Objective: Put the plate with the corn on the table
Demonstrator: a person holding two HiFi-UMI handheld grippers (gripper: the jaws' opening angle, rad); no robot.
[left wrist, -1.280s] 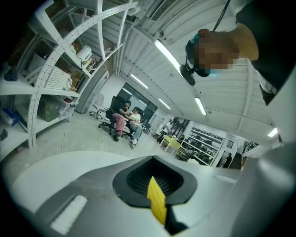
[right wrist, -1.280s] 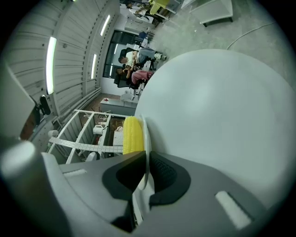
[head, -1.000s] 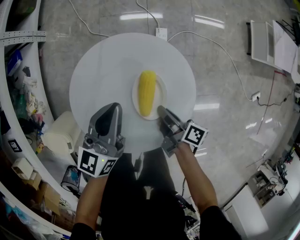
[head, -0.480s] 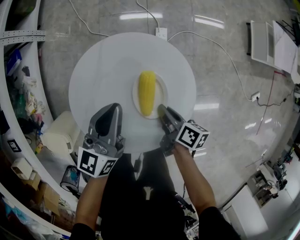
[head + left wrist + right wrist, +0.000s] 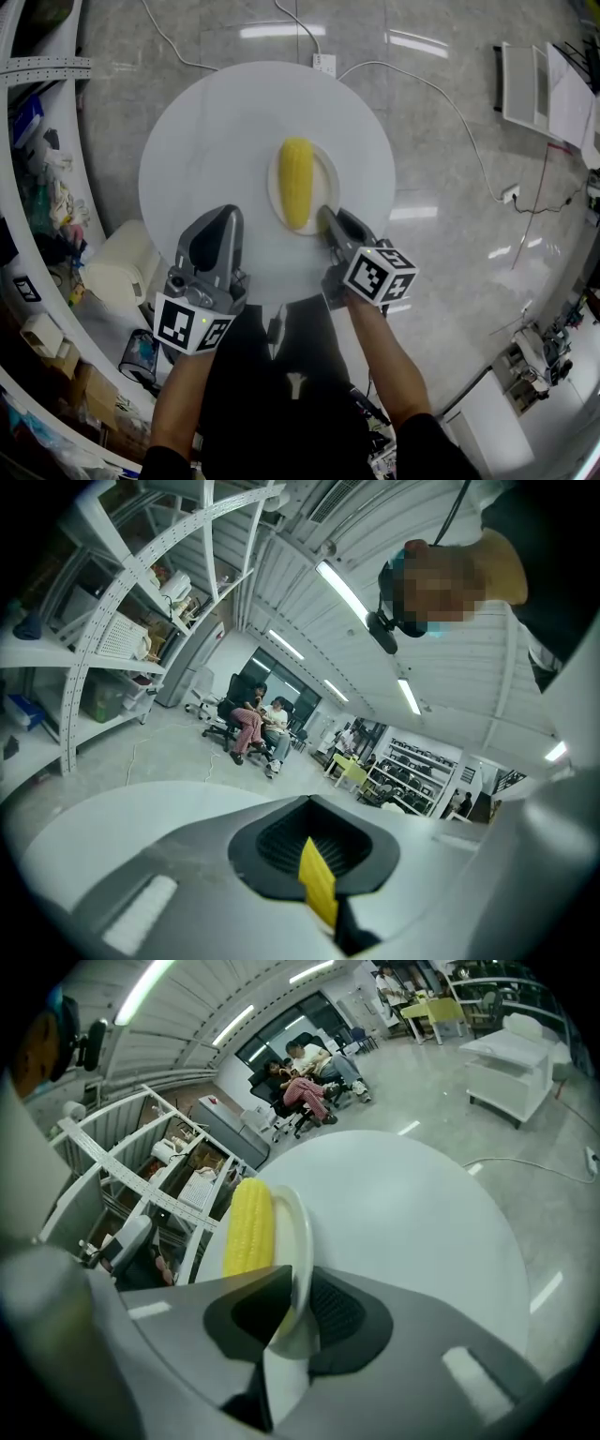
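Resting on the table (image 5: 216, 131), the plate (image 5: 326, 173) with the corn (image 5: 297, 183) is loosely straddled by the right gripper (image 5: 326, 214), whose jaws have just been opening; the left gripper (image 5: 228, 213) is closed, empty.

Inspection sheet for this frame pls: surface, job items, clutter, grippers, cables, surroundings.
surface: round white table, holds only the plate.
job's things: white plate on the table, corn cob lying on it.
clutter: nothing seen on the table.
grippers: right gripper straddles the plate's near rim, jaws have just been opening; left gripper shut, empty.
cables: white cables on the floor by a socket block.
surroundings: shelving at left; seated people far off.
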